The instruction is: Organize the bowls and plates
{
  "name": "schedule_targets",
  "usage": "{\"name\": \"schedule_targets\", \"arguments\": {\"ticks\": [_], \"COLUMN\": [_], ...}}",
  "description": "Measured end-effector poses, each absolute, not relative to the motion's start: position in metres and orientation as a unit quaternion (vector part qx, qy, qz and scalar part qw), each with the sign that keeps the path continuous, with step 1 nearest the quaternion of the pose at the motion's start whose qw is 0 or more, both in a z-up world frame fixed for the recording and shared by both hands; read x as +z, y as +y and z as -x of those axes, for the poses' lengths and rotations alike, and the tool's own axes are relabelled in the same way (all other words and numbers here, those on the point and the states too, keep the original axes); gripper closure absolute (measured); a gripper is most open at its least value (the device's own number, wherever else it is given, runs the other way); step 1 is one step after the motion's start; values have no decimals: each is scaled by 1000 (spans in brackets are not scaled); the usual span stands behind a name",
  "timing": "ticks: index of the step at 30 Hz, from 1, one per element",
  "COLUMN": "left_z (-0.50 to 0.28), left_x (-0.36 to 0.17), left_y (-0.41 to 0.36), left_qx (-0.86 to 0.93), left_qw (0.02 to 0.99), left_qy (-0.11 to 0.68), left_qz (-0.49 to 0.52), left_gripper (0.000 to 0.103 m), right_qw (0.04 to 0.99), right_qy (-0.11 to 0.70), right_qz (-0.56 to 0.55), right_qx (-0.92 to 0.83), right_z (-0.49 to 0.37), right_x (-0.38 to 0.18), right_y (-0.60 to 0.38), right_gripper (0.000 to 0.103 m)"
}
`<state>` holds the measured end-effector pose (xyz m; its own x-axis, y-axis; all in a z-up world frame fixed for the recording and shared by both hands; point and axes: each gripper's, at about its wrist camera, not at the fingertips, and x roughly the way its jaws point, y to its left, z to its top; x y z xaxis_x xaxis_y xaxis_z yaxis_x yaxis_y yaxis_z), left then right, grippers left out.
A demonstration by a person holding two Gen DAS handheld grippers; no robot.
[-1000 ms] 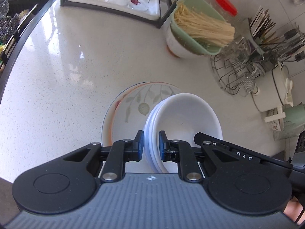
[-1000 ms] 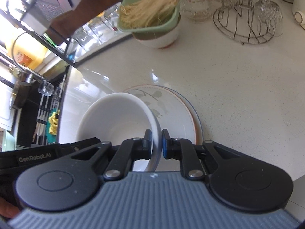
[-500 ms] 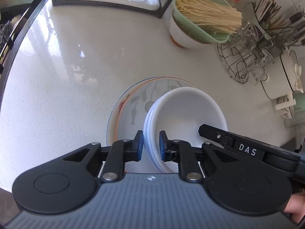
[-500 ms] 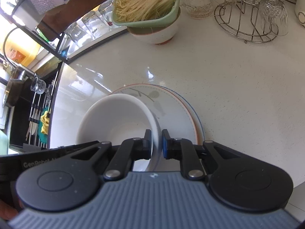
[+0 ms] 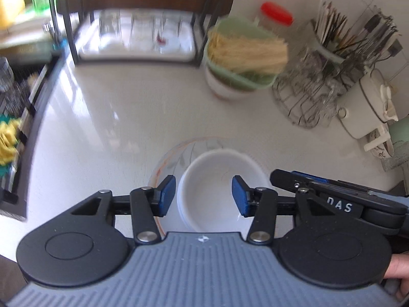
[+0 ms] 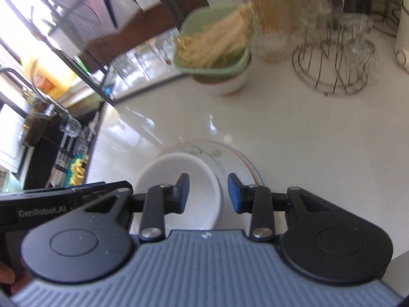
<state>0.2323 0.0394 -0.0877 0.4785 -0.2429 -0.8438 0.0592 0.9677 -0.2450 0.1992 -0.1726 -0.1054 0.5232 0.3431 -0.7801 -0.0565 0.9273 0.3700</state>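
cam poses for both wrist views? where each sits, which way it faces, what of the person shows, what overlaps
Left wrist: sits on the left hand-held gripper, looks forward and down at the white bowls on the patterned plate; its jaws are open, the right hand-held gripper enters at right, and a bit of hand shows.

Right wrist: sits on the right hand-held gripper, same downward look, sink side at left; its jaws are open and fingertips show at lower left.

Shared: bowls, plate, green noodle basket, wire rack.

Bright daylight glares off the glossy white surface (image 5: 107,117) toward its far-left edge. Both views are motion-blurred, worst at the far edge around the green basket (image 6: 217,51). Fisheye distortion bends the frame borders.
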Motion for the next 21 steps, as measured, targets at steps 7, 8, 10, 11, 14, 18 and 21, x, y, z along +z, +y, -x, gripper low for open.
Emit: {"name": "schedule_targets", "arguments": {"ticks": [7,8,10,11,14,18,21], "left_z": [-207,-203,-192,-186,-166,-139,-118], "left_x": [-40,-33,-19,-12,6,20,26], "left_y": [35,33,30,27,20,10,4], "left_qx": [-71,-69,-66,-64,-59,-56,-50], "left_qw": [884,888,896,900,910,918,923], "left_qy": [453,446,431,424,403,384,372], "left_qz": [93,89,83,80,74,78,80], "left_gripper": [48,48,48,48,48,48,48], "right_qw": [891,895,903,906,915,926,931], "right_qy": [410,401,382,374,349,318,299], "right_qz": [-142,-141,-136,-135,-131,-125,-118], "right_qx": [135,137,143,146,153,162,171], "right_z": [-177,-173,-165,-161,-147,-126,-110], "right_x": [-59,-53,-41,-35,-19,-3,7], "right_y": [-194,-197,-201,-203,-210,-218,-222], "right_gripper": [66,66,66,66,66,66,66]}}
